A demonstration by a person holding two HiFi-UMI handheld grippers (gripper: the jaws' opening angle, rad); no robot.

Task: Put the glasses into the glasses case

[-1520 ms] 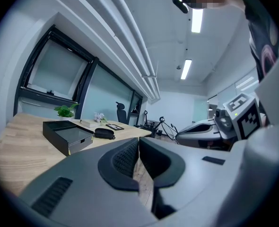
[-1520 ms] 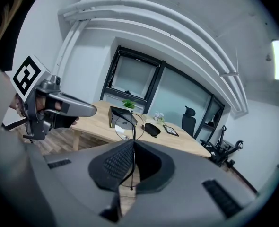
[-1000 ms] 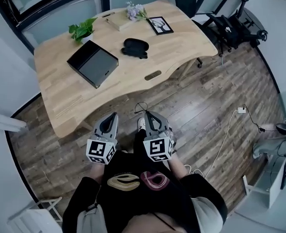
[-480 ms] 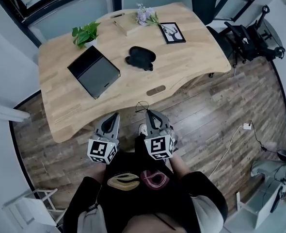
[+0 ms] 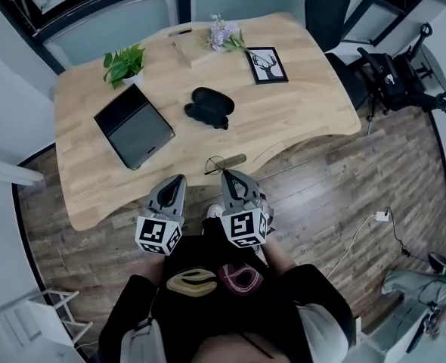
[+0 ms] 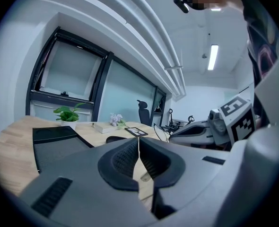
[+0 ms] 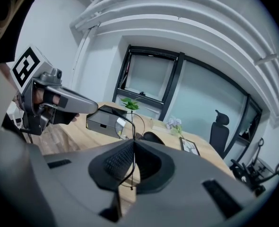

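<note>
- Shut on glasses: jaws of right gripper, with the thin wire frame pinched between the pads and one round lens standing up above and ahead of the tips.
- In head view, same glasses poking out just past the tips of right gripper, over the near edge of counter.
- Pressed flat together with nothing between them: jaws of left gripper.
- Just beside the right jaws, about level with them, pointing the same way: left gripper.
- Ahead of both pairs of jaws, well apart from them, resting on the counter: black case, touched by neither gripper.
- Ahead and left of the left jaws, near the case: dark box, with plant beyond it.
- Ahead and right of the right jaws, beyond the case: picture and flowers.
</note>
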